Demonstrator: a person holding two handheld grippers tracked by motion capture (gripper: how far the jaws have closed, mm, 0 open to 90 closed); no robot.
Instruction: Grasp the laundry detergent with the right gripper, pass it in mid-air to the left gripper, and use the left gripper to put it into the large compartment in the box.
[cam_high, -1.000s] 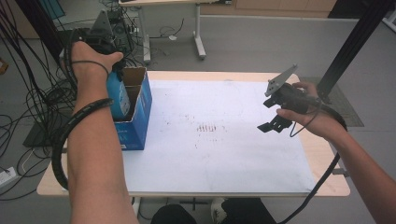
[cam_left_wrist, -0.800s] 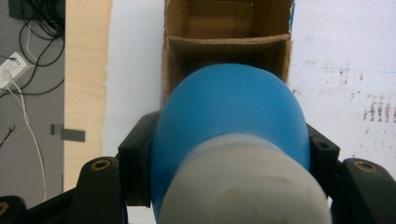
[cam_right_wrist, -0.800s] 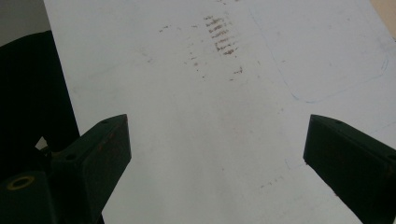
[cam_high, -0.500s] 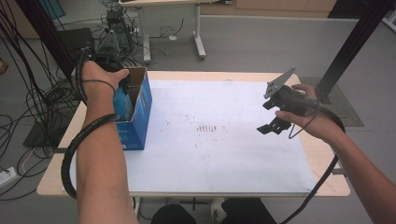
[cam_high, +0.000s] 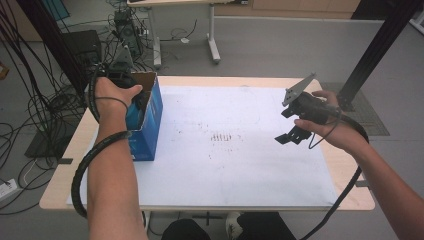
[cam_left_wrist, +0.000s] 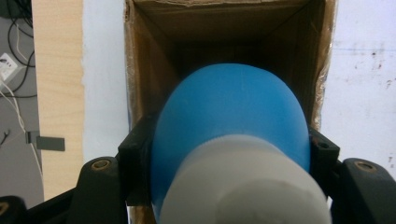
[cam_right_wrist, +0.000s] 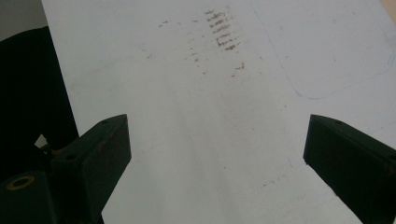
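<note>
Blue plastic bottle with a white cap end (cam_left_wrist: 231, 126), clamped across its body between the jaws of the left gripper (cam_left_wrist: 229, 163); rounded blue end points straight down into the open-topped blue cardboard box (cam_high: 150, 115) at the table's left edge. Long axis runs along the jaws, lined up with the box's brown interior (cam_left_wrist: 224, 42), bottle sitting between its walls. Left hand (cam_high: 116, 95) is directly over the box; right gripper (cam_high: 292, 136) hangs well apart over the white sheet (cam_right_wrist: 196, 116), jaws wide, nothing between them.

Against a second back: left hand lower, bottle sunk from above the rim into the opening. Right hand unchanged.
</note>
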